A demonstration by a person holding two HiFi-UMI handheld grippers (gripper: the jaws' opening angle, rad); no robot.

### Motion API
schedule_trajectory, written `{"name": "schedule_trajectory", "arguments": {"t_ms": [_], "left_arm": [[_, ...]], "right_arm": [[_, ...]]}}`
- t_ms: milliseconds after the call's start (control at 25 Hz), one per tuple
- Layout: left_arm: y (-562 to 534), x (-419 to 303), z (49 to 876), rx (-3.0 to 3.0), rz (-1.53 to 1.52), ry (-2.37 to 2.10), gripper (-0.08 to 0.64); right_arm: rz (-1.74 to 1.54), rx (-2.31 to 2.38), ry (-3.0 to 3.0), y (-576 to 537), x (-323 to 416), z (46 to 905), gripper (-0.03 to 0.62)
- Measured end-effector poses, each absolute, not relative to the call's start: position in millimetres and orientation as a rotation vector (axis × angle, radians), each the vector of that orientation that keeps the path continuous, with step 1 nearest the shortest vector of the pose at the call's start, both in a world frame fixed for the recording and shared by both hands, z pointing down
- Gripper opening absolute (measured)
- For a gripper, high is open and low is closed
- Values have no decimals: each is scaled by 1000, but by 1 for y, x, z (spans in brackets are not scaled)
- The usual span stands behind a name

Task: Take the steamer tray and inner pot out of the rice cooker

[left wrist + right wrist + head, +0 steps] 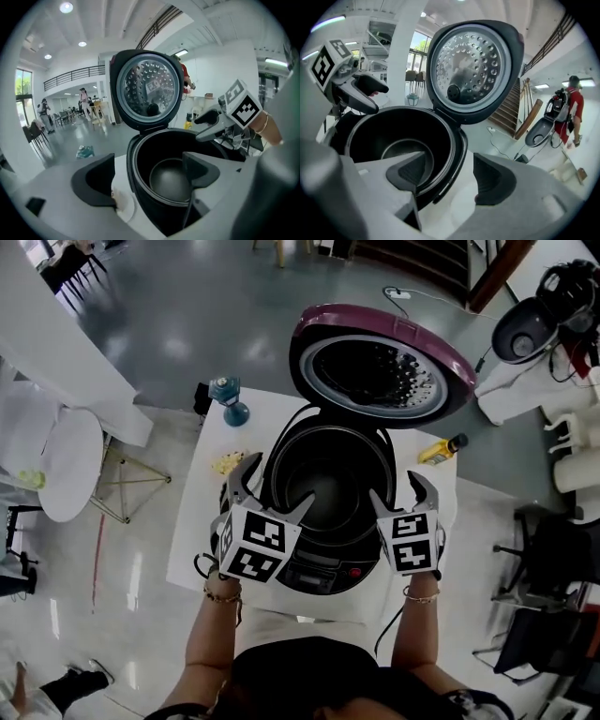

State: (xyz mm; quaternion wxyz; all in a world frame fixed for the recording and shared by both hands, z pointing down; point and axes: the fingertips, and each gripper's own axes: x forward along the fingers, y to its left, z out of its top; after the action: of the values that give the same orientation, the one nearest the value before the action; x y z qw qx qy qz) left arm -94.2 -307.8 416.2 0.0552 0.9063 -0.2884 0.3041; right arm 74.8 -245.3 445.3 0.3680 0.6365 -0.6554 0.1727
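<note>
Straddling cooker: left claw, right claw

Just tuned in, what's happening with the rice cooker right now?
A person holds a pair of tongs in each hand over the rice cooker, which sits on the white table with its lid standing open. The left tongs and the right tongs each straddle the cooker's rim on opposite sides, one jaw inside and one outside, open and not yet gripping. The inner pot sits in the cooker with nothing else visible inside it.
</note>
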Motion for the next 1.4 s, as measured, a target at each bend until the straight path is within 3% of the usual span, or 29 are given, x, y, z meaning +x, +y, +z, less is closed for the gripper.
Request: {"name": "schedule_trajectory", "arguments": {"t_ms": [320, 880, 960, 1040, 1400], "left_arm": [[-329, -90, 464, 2737, 1295, -566, 428], [-347, -78, 511, 2521, 1499, -502, 424], [-353, -78, 511, 2500, 1485, -553, 382], [-359, -80, 510, 2492, 1480, -617, 294], [-364, -85, 502, 2495, 1456, -684, 250]], "right_arm": [[470, 1540, -1538, -258, 81, 471, 304], [533, 1448, -1358, -273, 95, 509, 304], [513, 1452, -1322, -276, 101, 508, 290], [509, 1440, -1319, -277, 102, 507, 272], [495, 1539, -1406, -277, 92, 483, 194]]}}
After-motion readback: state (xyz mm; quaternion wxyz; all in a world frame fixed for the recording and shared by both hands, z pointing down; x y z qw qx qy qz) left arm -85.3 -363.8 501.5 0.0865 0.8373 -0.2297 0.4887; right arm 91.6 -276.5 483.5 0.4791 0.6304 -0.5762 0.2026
